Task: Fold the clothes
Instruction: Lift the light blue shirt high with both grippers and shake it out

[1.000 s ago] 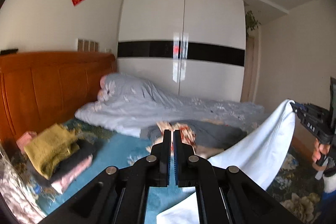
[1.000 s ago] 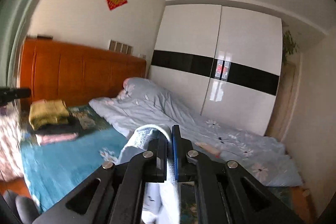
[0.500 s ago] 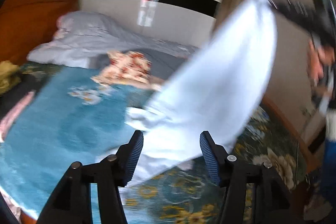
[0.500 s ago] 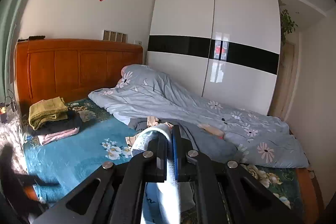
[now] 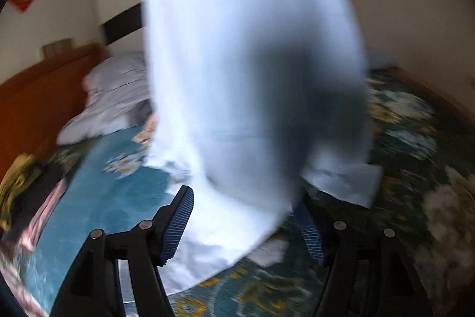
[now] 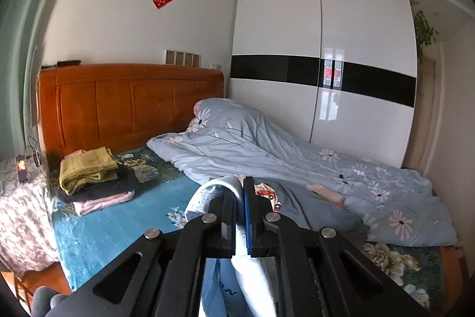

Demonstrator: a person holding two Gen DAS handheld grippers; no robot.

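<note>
While the pale blue garment [image 5: 243,73] hangs limp above the bed [image 5: 112,198], only one gripper has it.
Right gripper [image 6: 239,198]: jaws clamped on a bunched edge. Left gripper [image 5: 246,216]: jaws spread wide, cloth draping between them, ungripped. Light, soft and floppy, it looks likely to sag and swing; a free corner or hem near the lower edge seems the best hold.

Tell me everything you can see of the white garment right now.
The white garment is thin, pale, bluish-white cloth, motion-blurred, hanging as a tall drape over the bed. The right gripper is shut on a bunched edge. Its lower part falls between the open left gripper fingers, unclamped. A flat corner lies on the bedspread.
</note>
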